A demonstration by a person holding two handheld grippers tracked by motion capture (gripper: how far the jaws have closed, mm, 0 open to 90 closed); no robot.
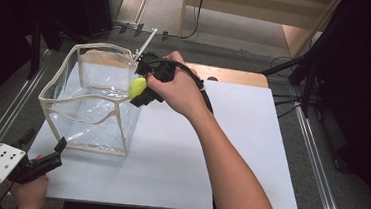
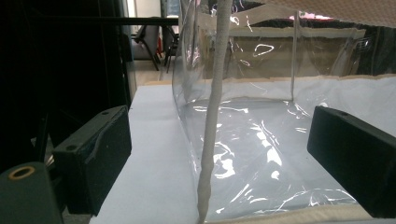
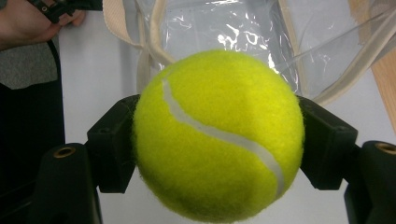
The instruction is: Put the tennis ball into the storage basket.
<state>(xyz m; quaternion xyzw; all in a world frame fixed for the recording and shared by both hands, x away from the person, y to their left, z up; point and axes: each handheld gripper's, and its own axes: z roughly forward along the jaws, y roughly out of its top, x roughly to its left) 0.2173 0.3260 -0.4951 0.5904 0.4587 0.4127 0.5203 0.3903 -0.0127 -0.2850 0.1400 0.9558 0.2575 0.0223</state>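
Tennis ball: clamped between the jaws of the right gripper, above the right rim of the clear bag; left gripper: jaws wide apart, astride the bag's near corner seam, gripping nothing.

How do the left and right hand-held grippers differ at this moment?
The right hand-held gripper is shut on the tennis ball; the left hand-held gripper is open, holding nothing. The right is raised by the rim of the clear bag; the left sits low at the bag's near corner, its jaws either side of the seam. Both have black jaws.
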